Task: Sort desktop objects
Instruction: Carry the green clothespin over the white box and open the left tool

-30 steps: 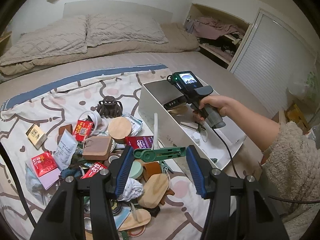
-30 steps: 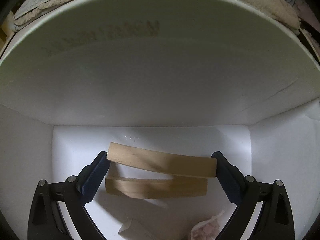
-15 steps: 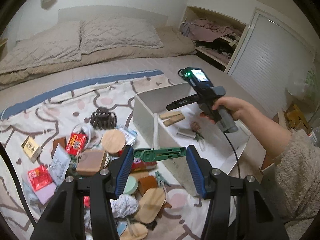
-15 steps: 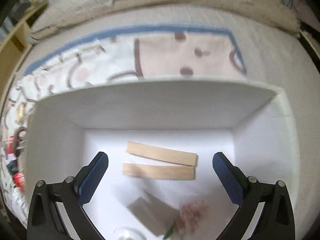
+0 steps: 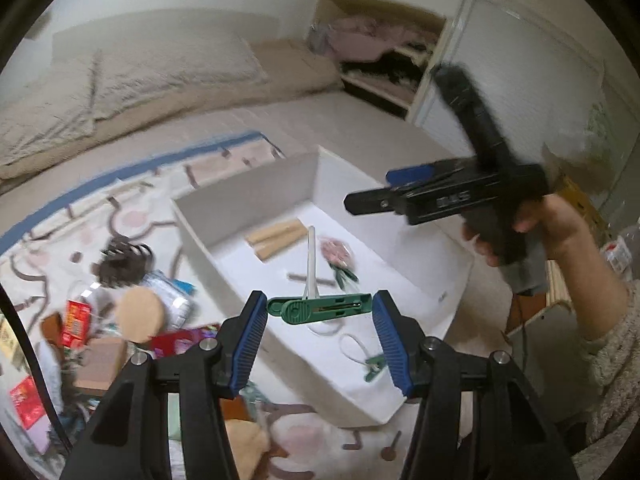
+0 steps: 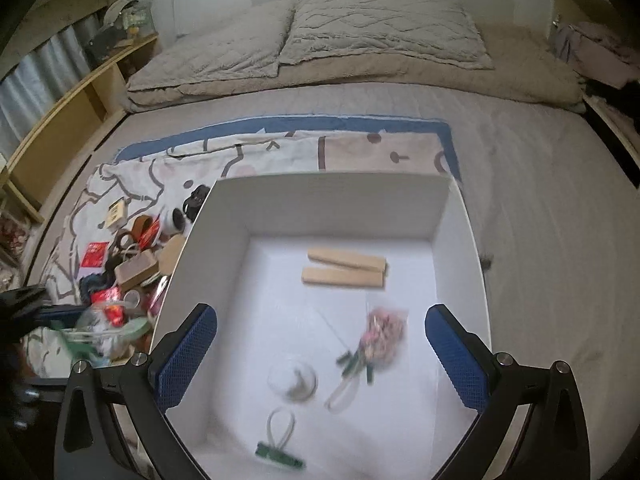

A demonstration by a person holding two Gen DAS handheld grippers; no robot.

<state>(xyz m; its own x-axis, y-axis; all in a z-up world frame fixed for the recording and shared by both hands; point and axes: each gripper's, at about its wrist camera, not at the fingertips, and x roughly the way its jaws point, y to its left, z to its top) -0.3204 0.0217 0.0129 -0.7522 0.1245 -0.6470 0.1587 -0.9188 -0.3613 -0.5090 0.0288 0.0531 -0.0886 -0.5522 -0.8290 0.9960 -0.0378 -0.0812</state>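
Observation:
My left gripper (image 5: pixel 320 330) is shut on a green plastic clip (image 5: pixel 318 309), held crosswise above the near wall of the white box (image 5: pixel 244 184). The box holds two wooden blocks (image 5: pixel 276 236), a pink packet (image 5: pixel 336 252) and a small green clip with a white loop (image 5: pixel 374 362). My right gripper (image 6: pixel 320 358) is open and empty, raised above the box (image 6: pixel 332 196). Below it lie the wooden blocks (image 6: pixel 344 270), the pink packet (image 6: pixel 382 332), a clear round item (image 6: pixel 292 380) and the green clip (image 6: pixel 278 454). The right gripper also shows in the left wrist view (image 5: pixel 384 192).
A pile of small objects (image 5: pixel 120 320) lies on the patterned blanket (image 5: pixel 80 216) left of the box: a round wooden disc (image 5: pixel 140 314), red packets, a dark hair claw (image 5: pixel 122 256). Pillows (image 6: pixel 312 36) lie at the head of the bed. A shelf (image 6: pixel 72 108) stands at left.
The right gripper has let go of the wooden block in the box and lifted up and back. The left gripper has carried the green clip rightward over the box.

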